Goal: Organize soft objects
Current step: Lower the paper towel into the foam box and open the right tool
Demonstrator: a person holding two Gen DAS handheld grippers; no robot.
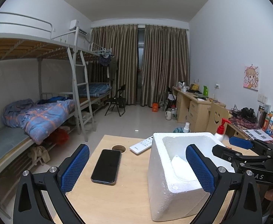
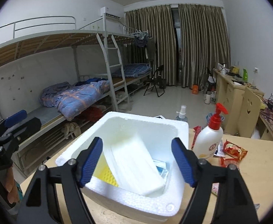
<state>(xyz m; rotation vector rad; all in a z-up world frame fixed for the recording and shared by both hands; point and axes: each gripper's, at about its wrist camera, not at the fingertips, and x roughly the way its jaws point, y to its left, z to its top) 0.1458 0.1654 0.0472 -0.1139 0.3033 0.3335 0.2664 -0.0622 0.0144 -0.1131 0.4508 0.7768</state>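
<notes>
right gripper (image 2: 136,162): jaws apart, empty | white pack (image 2: 136,166) in foam box (image 2: 181,130)

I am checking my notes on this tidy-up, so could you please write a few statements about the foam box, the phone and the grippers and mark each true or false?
1. The white pack lies inside the foam box. True.
2. The right gripper is clamped on the pack. False: its jaws stand open, apart from it.
3. The phone lies in the box. False: it lies on the table, beside the box.
4. A pump bottle with a red top stands by the box. True.
5. The left gripper is open. True.
</notes>
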